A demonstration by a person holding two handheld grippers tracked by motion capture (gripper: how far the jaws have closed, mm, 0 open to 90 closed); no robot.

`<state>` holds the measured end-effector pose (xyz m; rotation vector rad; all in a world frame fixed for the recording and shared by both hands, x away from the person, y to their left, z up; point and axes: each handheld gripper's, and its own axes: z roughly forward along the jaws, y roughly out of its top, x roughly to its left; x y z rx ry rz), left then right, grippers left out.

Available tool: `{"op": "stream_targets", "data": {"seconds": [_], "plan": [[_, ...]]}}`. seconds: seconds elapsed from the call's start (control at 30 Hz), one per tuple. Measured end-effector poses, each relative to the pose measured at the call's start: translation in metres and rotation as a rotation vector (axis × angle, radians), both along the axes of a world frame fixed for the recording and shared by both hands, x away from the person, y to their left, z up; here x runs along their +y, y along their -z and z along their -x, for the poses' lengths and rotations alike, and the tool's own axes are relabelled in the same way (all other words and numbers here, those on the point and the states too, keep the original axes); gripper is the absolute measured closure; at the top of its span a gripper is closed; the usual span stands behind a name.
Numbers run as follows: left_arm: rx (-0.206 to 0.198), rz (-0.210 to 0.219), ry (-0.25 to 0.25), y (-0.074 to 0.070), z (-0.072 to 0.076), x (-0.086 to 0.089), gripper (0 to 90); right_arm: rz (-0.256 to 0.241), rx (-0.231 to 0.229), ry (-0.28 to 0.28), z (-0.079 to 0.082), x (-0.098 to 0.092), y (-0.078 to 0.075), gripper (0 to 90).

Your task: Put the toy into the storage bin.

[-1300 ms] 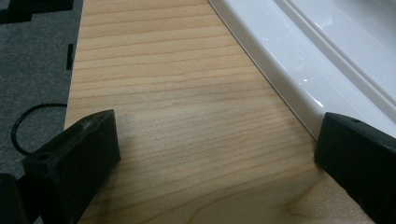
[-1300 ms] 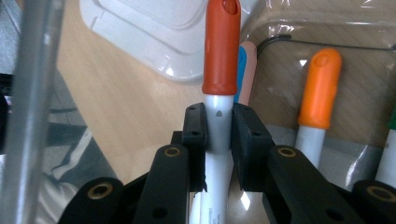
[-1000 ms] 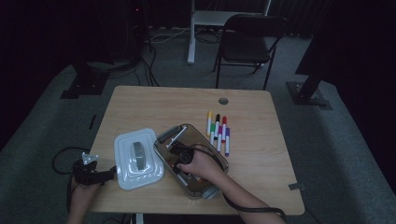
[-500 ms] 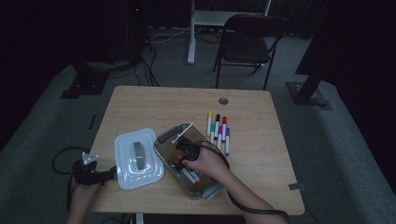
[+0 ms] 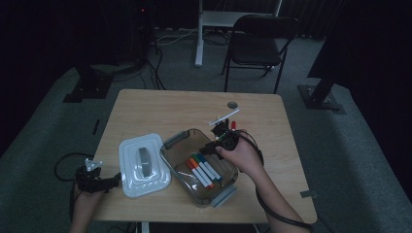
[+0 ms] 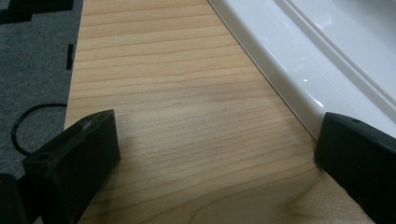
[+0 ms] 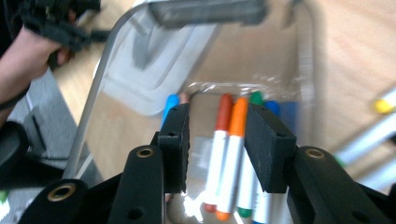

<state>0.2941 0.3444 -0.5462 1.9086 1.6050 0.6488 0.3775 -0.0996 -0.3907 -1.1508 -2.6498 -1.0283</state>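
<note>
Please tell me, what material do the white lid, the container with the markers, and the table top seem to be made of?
White lid: likely glossy plastic; the left gripper view shows smooth moulded ridges with soft highlights.
Container: probably clear, slightly smoky plastic; the table and the markers show through its walls, and it has grey clips.
Table top: light wood or wood-look laminate, matte, with visible grain lines.

I see a black chair (image 5: 260, 41) top centre, white desk leg (image 5: 198, 36) left of it, dark stand bases upper left (image 5: 87, 85) and right (image 5: 320, 97), cables (image 5: 167, 39) on grey carpet.
</note>
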Motion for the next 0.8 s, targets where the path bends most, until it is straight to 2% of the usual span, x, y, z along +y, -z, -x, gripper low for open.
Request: {"op": "stream_targets", "data": {"seconds": [0.13, 0.3, 0.33, 0.6, 0.8], "plan": [[0.0, 0.001, -0.001, 0.0, 0.0, 0.0, 0.6, -0.023, -0.034, 0.047, -0.005, -0.021, -0.004, 56.7], [0.001, -0.001, 0.001, 0.0, 0.0, 0.0, 0.6, -0.033, -0.058, 0.104, -0.011, -0.042, 0.0, 54.2], [0.001, -0.001, 0.001, 0.0, 0.0, 0.0, 0.6, -0.035, -0.072, 0.116, -0.012, -0.046, 0.002, 54.1], [0.002, 0.0, 0.001, 0.0, 0.0, 0.0, 0.6, -0.034, -0.062, 0.19, -0.022, -0.067, 0.021, 51.7], [0.002, 0.0, 0.0, 0.0, 0.0, 0.0, 0.6, -0.028, -0.081, 0.245, -0.03, -0.079, 0.035, 51.3]]}}
